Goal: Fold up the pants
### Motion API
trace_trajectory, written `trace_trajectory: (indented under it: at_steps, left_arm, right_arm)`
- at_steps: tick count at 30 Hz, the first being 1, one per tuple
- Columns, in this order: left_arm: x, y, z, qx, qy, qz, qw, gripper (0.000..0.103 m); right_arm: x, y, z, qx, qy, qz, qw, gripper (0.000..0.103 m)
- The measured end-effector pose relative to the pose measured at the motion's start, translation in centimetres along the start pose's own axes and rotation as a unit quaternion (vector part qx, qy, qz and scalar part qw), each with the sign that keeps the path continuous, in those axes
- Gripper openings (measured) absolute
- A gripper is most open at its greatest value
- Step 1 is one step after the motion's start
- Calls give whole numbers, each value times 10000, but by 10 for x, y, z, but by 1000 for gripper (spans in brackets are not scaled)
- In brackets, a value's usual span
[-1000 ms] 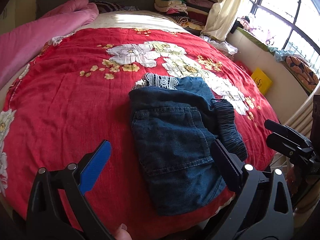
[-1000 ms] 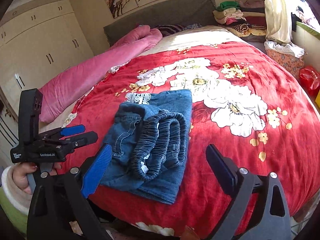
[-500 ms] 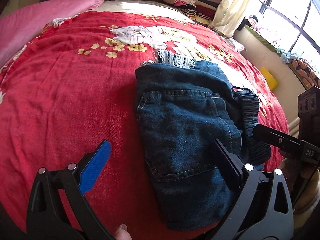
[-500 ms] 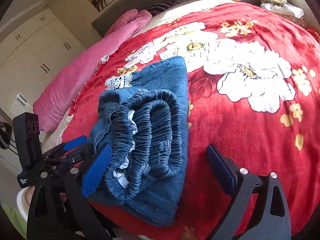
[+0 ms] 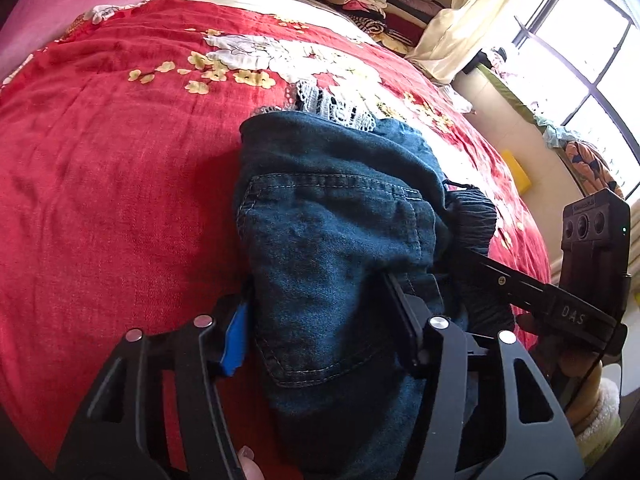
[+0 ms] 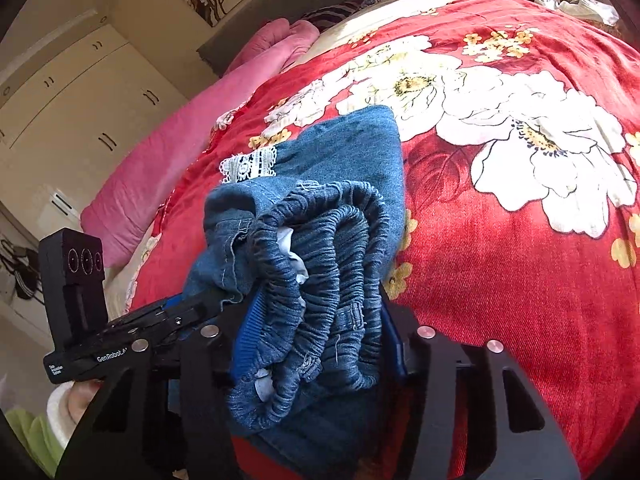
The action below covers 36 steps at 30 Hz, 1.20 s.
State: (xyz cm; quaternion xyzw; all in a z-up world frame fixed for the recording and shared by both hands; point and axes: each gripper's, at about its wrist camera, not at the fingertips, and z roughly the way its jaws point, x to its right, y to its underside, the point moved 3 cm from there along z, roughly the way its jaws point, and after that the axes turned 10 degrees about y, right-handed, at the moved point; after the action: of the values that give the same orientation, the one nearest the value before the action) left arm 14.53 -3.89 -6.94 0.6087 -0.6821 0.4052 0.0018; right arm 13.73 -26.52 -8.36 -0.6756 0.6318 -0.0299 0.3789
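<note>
the left hand-held gripper has just been closing, and its pads now press the folded denim pants from both sides on the red floral bed cover. the right hand-held gripper reaches into the elastic waistband.

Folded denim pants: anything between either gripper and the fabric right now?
Nothing visible. Both sets of jaws have just been closing and now pinch the denim pants directly: the left gripper at the pocket side, the right gripper around the bunched elastic waistband. Only the red bedspread lies beneath.
</note>
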Motion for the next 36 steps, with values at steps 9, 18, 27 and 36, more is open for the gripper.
trace_trajectory:
  at_steps: [9,18,27,36]
  left_arm:
    - [18,-20,-18,243,78,234,9994,16]
    - [36,-77,-40,766,-92,635,9950,16]
    - [39,-121,-38,1032,-351,756,9912,16]
    - [14,-119,-4,815,-402,625,9939,16]
  right_arm:
    - [-27,-13,-27,509,120,-553,9971,39]
    - [-46,-66,-40,976,77,-765,9923,39]
    - [-55,-120,-30,1232,187,-951,9876,39]
    - [-32,-128,17,777,340,-737,9937,39]
